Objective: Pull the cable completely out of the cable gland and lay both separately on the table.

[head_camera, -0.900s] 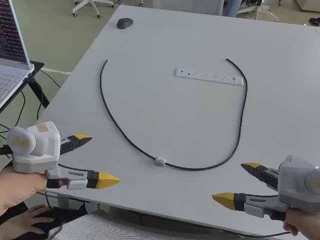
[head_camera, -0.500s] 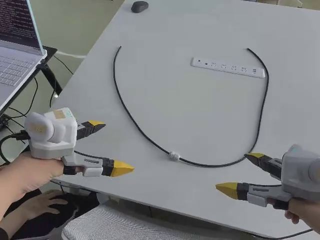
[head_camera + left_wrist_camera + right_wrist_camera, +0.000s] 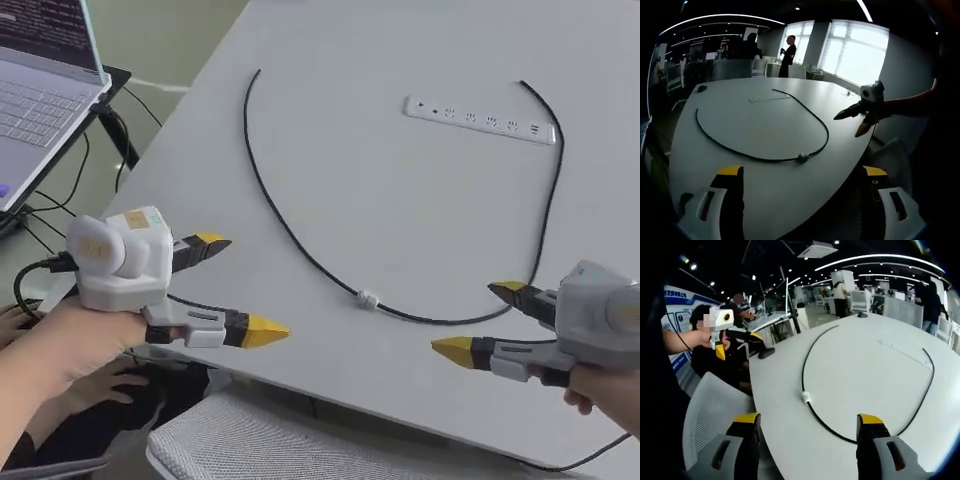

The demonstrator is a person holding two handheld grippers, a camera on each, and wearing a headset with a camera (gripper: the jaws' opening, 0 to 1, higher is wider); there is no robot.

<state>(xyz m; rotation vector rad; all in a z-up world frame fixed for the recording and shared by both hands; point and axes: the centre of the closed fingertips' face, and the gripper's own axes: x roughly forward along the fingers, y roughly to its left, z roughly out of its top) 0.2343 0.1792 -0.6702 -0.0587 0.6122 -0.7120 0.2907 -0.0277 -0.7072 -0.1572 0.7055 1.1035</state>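
The left tool [image 3: 255, 285] and right tool [image 3: 466, 318] hover at the bench's [image 3: 400, 180] near edge, both wide open and empty. The cable [image 3: 310, 256] lies looped on the bench, threaded through the gland [image 3: 367, 299] between them.

The table [image 3: 400, 200] is showing a smooth, matt, pale grey top. The cable [image 3: 290, 235] is wearing a matt black sheath, and the cable gland [image 3: 367, 299] is looking like pale plastic. The left hand-held gripper [image 3: 255, 285] and the right hand-held gripper [image 3: 466, 318] are showing smooth white-grey plastic shells. The chair [image 3: 260, 445] is showing grey mesh cloth.
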